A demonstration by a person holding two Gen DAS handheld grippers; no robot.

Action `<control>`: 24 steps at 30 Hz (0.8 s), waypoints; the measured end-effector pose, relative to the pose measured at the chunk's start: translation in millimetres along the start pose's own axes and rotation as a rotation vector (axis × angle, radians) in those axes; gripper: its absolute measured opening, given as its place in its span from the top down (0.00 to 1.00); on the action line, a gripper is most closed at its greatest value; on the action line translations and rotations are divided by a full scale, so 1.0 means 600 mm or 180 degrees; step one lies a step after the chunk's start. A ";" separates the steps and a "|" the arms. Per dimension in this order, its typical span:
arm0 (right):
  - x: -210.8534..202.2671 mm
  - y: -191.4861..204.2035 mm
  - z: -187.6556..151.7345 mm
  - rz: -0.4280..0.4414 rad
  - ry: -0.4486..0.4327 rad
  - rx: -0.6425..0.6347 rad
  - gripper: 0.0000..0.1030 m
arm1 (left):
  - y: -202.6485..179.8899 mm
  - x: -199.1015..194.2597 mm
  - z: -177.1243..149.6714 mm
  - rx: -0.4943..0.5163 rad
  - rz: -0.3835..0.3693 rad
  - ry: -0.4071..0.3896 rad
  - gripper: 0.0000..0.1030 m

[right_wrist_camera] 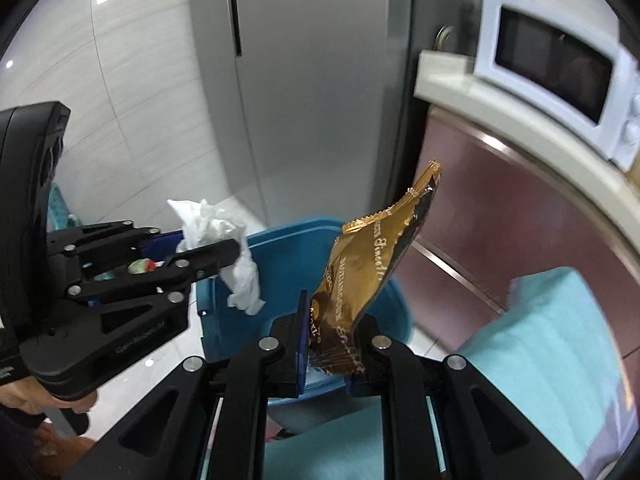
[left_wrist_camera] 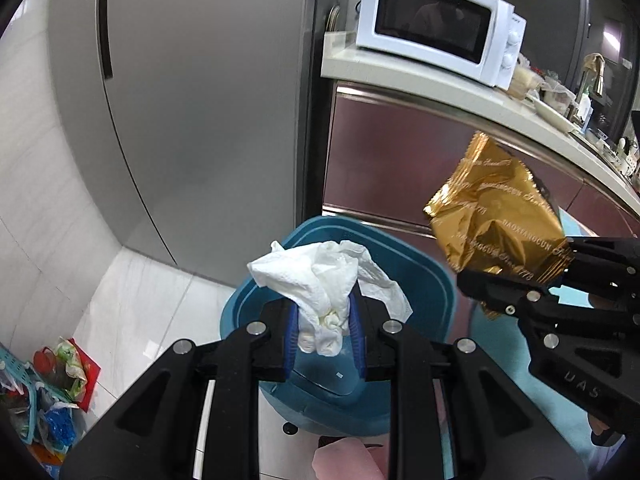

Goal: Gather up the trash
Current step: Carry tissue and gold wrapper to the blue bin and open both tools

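Kitchen floor of pale tile [left_wrist_camera: 132, 300], bounded at the far side by a grey refrigerator [left_wrist_camera: 192, 112] and, to its right, a counter [left_wrist_camera: 420, 80] carrying a white microwave [left_wrist_camera: 436, 28]. Low down, near the refrigerator's foot, a blue bin [left_wrist_camera: 416, 280] is seen with its mouth open upward. Both pieces of trash are held in the air above or just short of that mouth, presumably so they can be let go into it. A crumpled white tissue [left_wrist_camera: 324, 280] is clamped between the blue pads of the left gripper [left_wrist_camera: 322, 322], which is clenched on the wad's lower part while loose folds fan out beyond the tips. A gold foil wrapper [right_wrist_camera: 368, 264] is pinched by its bottom seam in the right gripper [right_wrist_camera: 326, 344], jaws nearly together, so the wrapper stands up tilted to the right. Whether each piece is truly over the opening cannot be settled, as the grippers cover the bin's near rim. The bin's contents are hidden. Print on the wrapper is too warped to read fully. A heap of coloured bags [left_wrist_camera: 60, 392] at the near left is cut off by the lens edge, and a teal cloth [right_wrist_camera: 552, 360] at the right is only partly shown.
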State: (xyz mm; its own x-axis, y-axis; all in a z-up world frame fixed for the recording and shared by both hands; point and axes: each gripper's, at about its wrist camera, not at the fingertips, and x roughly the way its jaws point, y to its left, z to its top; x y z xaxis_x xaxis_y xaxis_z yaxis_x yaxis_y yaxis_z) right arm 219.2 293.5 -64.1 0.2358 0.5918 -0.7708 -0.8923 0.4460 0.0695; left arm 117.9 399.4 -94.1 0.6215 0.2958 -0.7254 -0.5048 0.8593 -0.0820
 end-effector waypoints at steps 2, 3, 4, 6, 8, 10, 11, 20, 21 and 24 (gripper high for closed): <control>0.028 -0.007 0.008 0.0099 0.0172 -0.0003 0.88 | 0.006 0.021 -0.001 -0.0013 0.0014 0.0067 0.79; 0.041 -0.007 0.010 0.0133 0.0265 -0.0026 0.88 | 0.009 0.029 -0.002 -0.0022 0.0009 0.0099 0.79; 0.055 -0.007 0.012 0.0182 0.0365 -0.0054 0.88 | 0.012 0.039 -0.002 -0.0032 0.0008 0.0128 0.79; 0.077 -0.010 0.017 0.0217 0.0500 -0.0078 0.88 | 0.018 0.056 -0.003 -0.0062 0.0005 0.0181 0.79; 0.099 -0.013 0.021 0.0287 0.0654 -0.0101 0.88 | 0.024 0.073 -0.003 -0.0120 -0.0047 0.0246 0.79; 0.116 -0.013 0.025 0.0308 0.0772 -0.0131 0.88 | 0.026 0.092 -0.002 -0.0184 -0.0141 0.0348 0.79; 0.127 -0.012 0.025 0.0323 0.0863 -0.0159 0.88 | 0.026 0.102 -0.001 -0.0194 -0.0174 0.0386 0.79; 0.180 0.000 0.029 0.0368 0.1235 -0.0241 0.84 | 0.029 0.154 -0.006 -0.0219 -0.0193 0.0659 0.73; 0.184 0.002 0.030 0.0332 0.1244 -0.0248 0.84 | 0.029 0.159 -0.005 -0.0222 -0.0169 0.0666 0.72; 0.189 0.002 0.036 0.0285 0.1256 -0.0236 0.66 | 0.033 0.167 -0.005 -0.0241 -0.0096 0.0685 0.64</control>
State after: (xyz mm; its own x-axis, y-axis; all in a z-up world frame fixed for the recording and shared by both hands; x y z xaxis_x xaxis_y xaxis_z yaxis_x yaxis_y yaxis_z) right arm 253.3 375.7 -138.1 0.0032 0.3167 -0.9485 -0.9313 0.3463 0.1125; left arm 168.5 444.6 -170.7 0.4990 0.1675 -0.8502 -0.5365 0.8302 -0.1513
